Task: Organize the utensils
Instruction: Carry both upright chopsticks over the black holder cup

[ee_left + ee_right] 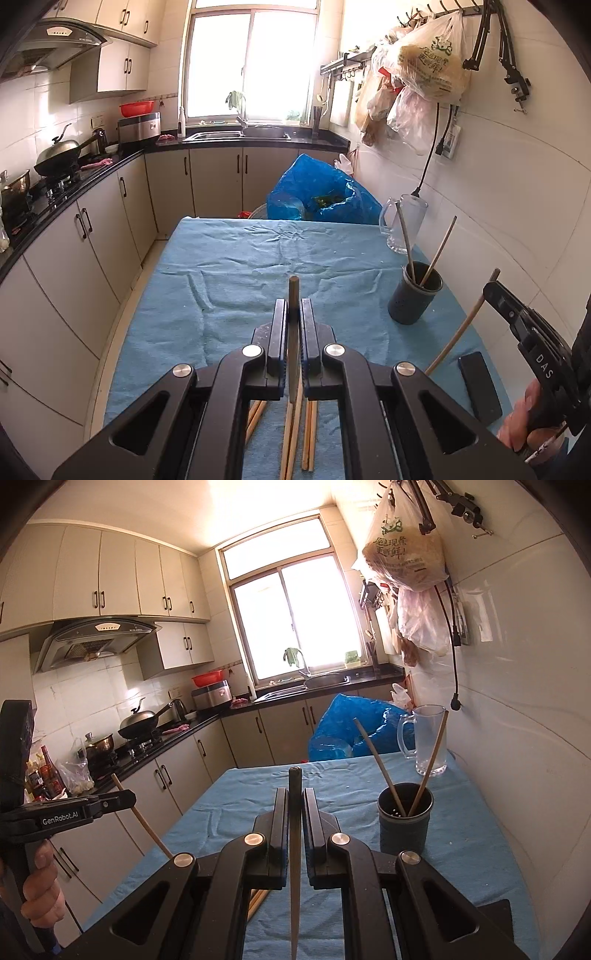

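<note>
- Left gripper [294,314] is clamped on one chopstick [294,291], its tip sticking out past the jaws; it is held over the blue cloth [229,266], probably bound for the cup.
- Right gripper [294,799] likewise pinches one darker chopstick [295,775].
- Dark holder cup [404,818] stands upright near the wall and contains two chopsticks, leaning apart.
- About five loose sticks [308,435] lie on the cloth beneath the left gripper; the exact count is hidden.
- One glass mug [428,738] stands behind the cup.

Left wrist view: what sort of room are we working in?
A home kitchen, by the look of it: a wok on a gas stove, a range hood above, and a sink under the window.
</note>
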